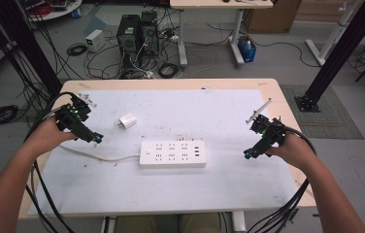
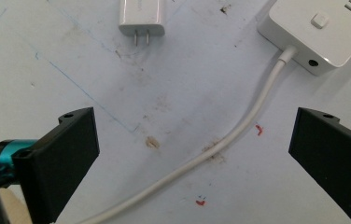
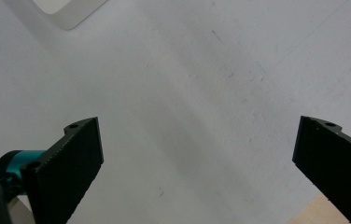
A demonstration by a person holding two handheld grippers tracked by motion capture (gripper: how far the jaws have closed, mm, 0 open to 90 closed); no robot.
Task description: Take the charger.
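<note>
Your left tool and right tool hang spread and empty, so reaching for the charger (prongs toward you) could snag the strip's cord.

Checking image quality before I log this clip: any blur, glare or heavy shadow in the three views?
High view: even light, sharp, no glare on the power strip. Left gripper view: crisp; charger and cable cast soft shadows. Right gripper view: soft, diffuse shadow bands across the mat.
</note>
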